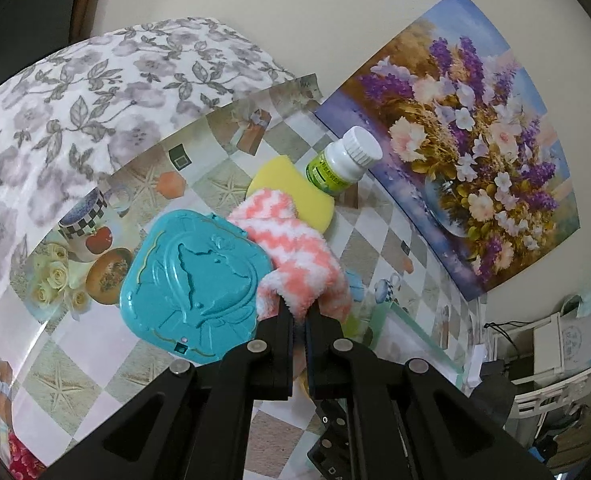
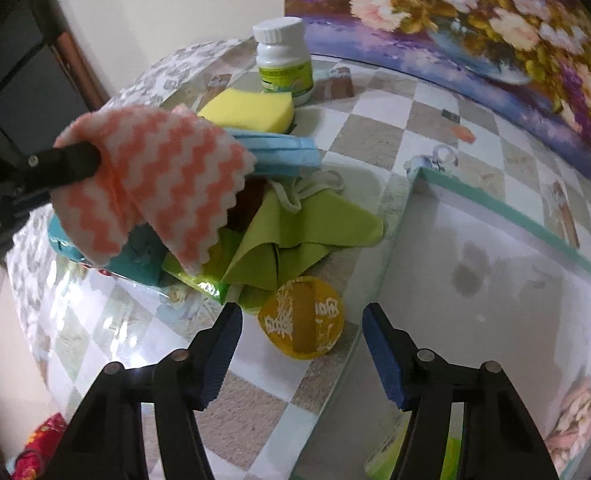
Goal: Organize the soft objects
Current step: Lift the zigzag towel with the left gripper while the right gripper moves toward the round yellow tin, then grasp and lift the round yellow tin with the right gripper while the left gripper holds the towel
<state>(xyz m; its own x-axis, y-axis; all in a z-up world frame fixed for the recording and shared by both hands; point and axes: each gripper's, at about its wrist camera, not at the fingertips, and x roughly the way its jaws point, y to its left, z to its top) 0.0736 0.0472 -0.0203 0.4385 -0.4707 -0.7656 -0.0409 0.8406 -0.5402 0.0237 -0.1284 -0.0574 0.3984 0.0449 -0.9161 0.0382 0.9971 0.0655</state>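
My left gripper [image 1: 299, 306] is shut on a fluffy pink-and-white zigzag cloth [image 1: 295, 248], lifted over a teal plastic case [image 1: 195, 280]. The right wrist view shows that cloth [image 2: 167, 184] hanging from the left gripper [image 2: 75, 160] above a heap: a green cloth [image 2: 295, 240], a blue face mask [image 2: 283, 152] and a yellow sponge [image 2: 247, 112]. My right gripper [image 2: 301, 312] stands open, pointing down, with a round yellow packet [image 2: 303, 328] lying on the table just beyond its blue pads [image 2: 383, 352]. The pads touch nothing.
A white tray with a teal rim [image 2: 515, 216] lies right of the heap. A white bottle with a green label [image 2: 283, 64] stands behind the sponge. A flower painting [image 1: 475, 160] leans against the wall. A floral-covered surface [image 1: 75, 100] borders the table on the left.
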